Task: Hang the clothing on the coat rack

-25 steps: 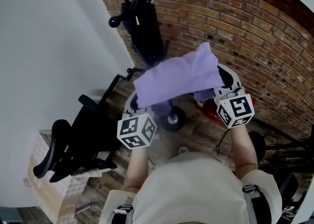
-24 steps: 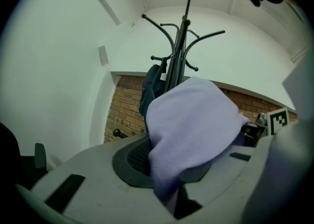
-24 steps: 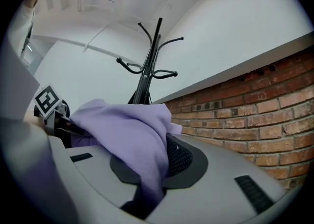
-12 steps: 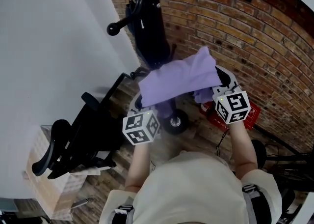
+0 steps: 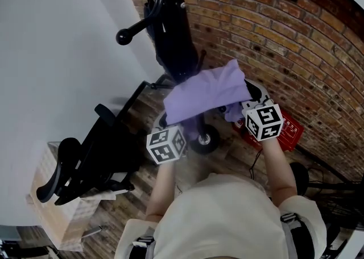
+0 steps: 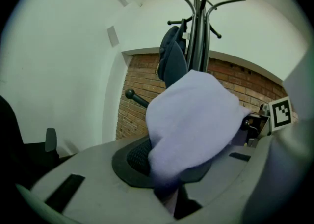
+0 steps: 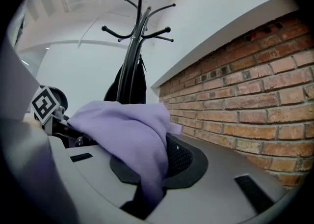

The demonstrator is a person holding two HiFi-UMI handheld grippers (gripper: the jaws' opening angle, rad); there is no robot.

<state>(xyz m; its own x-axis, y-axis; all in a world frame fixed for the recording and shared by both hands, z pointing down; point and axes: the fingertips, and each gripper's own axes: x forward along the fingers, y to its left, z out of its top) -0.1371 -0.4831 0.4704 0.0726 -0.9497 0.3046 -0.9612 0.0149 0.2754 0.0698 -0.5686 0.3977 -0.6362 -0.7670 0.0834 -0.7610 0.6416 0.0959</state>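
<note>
Person stands in the corner facing the black coat rack (image 5: 172,36), both grippers held up in front with a purple garment (image 5: 207,90) bunched and stretched between them, near the rack's pole, below its hooks and on none of them. Left gripper (image 6: 169,191) has its jaws almost together, pinching one edge of the garment; right gripper (image 7: 147,188) is likewise clamped on the other edge, cloth draped over its pads. Dark garment (image 6: 171,58) hangs on the rack, brick wall (image 5: 296,42) at right, black office chair (image 5: 85,161) on the floor at left.
</note>
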